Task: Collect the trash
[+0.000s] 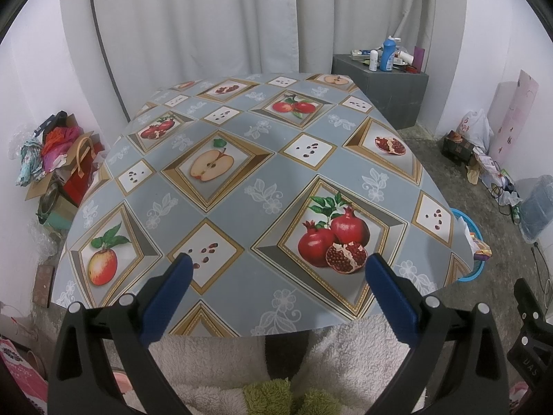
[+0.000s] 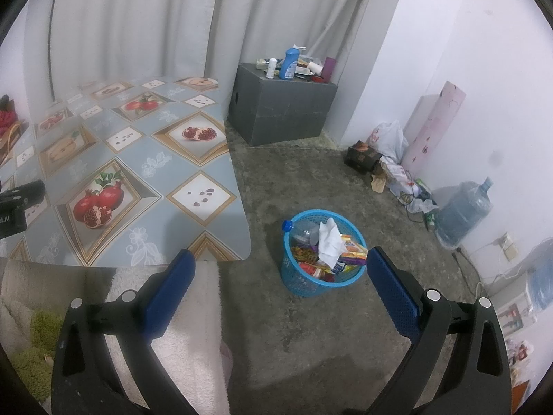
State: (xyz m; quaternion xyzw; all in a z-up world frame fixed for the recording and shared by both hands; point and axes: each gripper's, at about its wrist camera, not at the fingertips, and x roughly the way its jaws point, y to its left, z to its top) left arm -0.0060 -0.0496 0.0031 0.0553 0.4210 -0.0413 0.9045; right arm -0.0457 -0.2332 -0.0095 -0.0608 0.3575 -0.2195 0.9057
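A blue plastic basket (image 2: pixel 323 278) stands on the concrete floor to the right of the table. It holds a clear bottle with a blue cap (image 2: pixel 287 225), a crumpled white tissue (image 2: pixel 330 242) and several coloured wrappers (image 2: pixel 349 252). My right gripper (image 2: pixel 278 259) is open and empty above the floor, just in front of the basket. My left gripper (image 1: pixel 276 264) is open and empty over the near edge of the fruit-print tablecloth (image 1: pixel 242 186). The basket's rim (image 1: pixel 466 221) peeks out past the table's right edge in the left wrist view.
A grey box (image 2: pixel 283 103) with bottles on top stands against the curtain. Bags and a water jug (image 2: pixel 463 207) line the right wall. Boxes and clothes (image 1: pixel 58 159) pile up left of the table. A white fluffy garment (image 1: pixel 221 363) lies below the grippers.
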